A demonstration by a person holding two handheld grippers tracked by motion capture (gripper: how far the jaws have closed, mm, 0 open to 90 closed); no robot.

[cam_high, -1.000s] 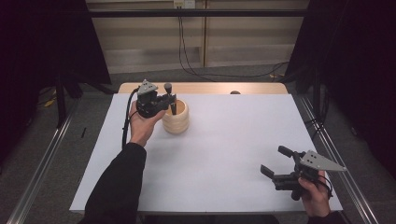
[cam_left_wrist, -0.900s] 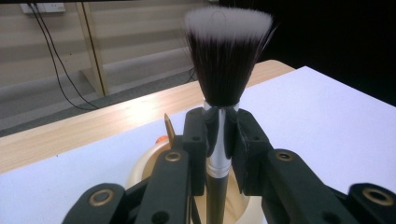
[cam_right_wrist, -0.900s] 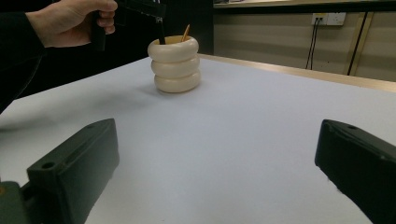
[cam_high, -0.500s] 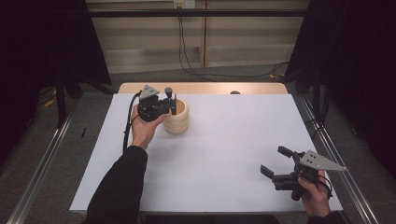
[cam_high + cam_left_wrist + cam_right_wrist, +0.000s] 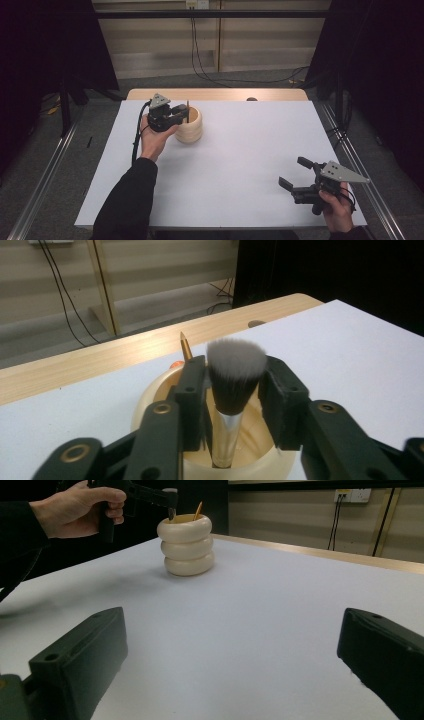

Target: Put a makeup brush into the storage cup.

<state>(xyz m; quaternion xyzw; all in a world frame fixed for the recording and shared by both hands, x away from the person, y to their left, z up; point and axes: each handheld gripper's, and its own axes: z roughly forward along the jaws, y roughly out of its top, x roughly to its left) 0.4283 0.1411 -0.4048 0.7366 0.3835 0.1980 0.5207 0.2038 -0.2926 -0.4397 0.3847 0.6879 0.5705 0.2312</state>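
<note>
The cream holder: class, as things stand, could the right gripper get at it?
Probably yes. The right gripper hangs open near the table's front edge, with bare white tabletop between it and the cream holder. The left gripper crowds the holder's far side.

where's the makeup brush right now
The makeup brush stands upright in the cream ringed holder at the table's far left, between the left gripper's jaws, beside a gold-tipped stick.
</note>
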